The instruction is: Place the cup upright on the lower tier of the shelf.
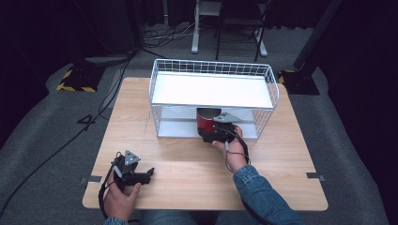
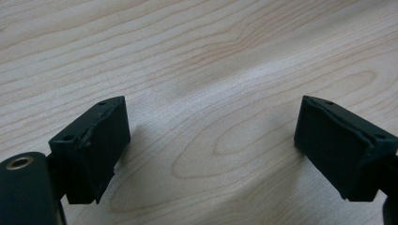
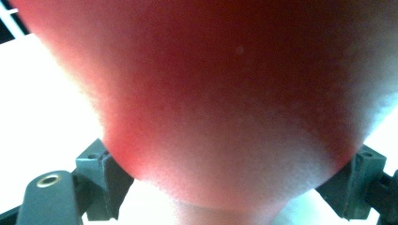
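Your left hand: it rests low on the near left part of the table, close to you.
Your left gripper: it lies just above the wood and points to the right. Its two black jaws stand wide apart in the left gripper view, with bare wood between them and nothing held.
Table: light wood with a wavy grain.
Your right arm: a blue denim sleeve reaches forward from the near right side.
Your right hand: it is out past the middle of the table, at the front of the rack.
Your right gripper: its jaws press on both sides of the red cup. In the right gripper view the cup sits snug between the two jaws.
Red cup: it is in the bottom level of the rack, at the open front, under the white shelf. Up close it looks red and blurry.
Rack: a white wire basket frame with a flat white shelf on top, at the far side of the table.
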Motion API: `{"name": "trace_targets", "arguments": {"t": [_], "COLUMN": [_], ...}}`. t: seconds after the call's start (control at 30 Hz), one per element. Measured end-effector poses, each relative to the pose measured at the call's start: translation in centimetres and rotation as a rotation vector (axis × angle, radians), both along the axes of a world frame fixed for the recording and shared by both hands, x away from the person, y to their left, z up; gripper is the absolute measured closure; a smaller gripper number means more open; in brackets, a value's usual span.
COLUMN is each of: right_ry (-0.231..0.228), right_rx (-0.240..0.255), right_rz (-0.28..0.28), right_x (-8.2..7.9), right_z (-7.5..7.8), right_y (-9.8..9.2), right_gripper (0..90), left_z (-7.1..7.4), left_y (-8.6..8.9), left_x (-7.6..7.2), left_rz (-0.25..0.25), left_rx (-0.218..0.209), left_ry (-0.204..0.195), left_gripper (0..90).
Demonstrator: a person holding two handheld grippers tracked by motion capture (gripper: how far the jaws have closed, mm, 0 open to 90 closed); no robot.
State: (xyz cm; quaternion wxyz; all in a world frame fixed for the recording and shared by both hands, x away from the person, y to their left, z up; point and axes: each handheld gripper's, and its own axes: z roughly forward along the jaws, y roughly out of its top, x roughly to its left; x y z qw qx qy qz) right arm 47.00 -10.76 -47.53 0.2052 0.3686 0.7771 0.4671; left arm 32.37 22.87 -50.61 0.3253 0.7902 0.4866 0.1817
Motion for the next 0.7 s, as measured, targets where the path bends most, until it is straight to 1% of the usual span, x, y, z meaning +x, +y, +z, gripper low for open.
{"name": "trace_targets", "arguments": {"t": [0.03,0.07,0.17,0.2,0.33,0.47,0.53,0.57,0.7], "right_ry": [0.000,-0.006,-0.009,-0.024,-0.016,-0.035,-0.036,-0.029,-0.023], "right_rx": [0.000,0.002,0.004,-0.002,0.007,-0.003,-0.002,0.007,0.003], "right_rz": [0.000,-0.015,-0.029,-0.028,-0.054,-0.085,-0.091,-0.120,-0.150], "right_x": [0.0,0.4,0.8,1.1,1.8,2.4,2.5,2.7,3.1], "right_z": [0.0,0.0,0.1,0.1,0.0,-0.1,-0.1,-0.1,-0.3], "right_y": [0.0,0.1,0.3,0.3,0.6,0.7,0.7,0.8,0.9], "right_gripper": [17.1,17.1,17.1,17.1,17.1,17.1,17.1,17.1,16.9], "left_z": [0.0,0.0,0.0,0.0,0.0,0.0,0.0,0.0,0.0], "left_y": [0.0,0.0,0.0,0.0,0.0,0.0,0.0,0.0,0.0], "left_x": [0.0,0.0,0.0,0.0,0.0,0.0,0.0,0.0,0.0], "left_rz": [0.000,0.000,0.000,0.000,0.000,0.000,0.000,0.000,0.001], "left_rx": [0.000,0.000,0.000,0.000,0.000,0.001,0.000,0.000,0.001], "left_ry": [0.000,0.000,0.000,0.000,0.000,0.000,0.000,0.000,0.000], "left_gripper": [11.1,11.2,11.2,11.1,11.1,11.2,11.1,11.2,11.1]}}
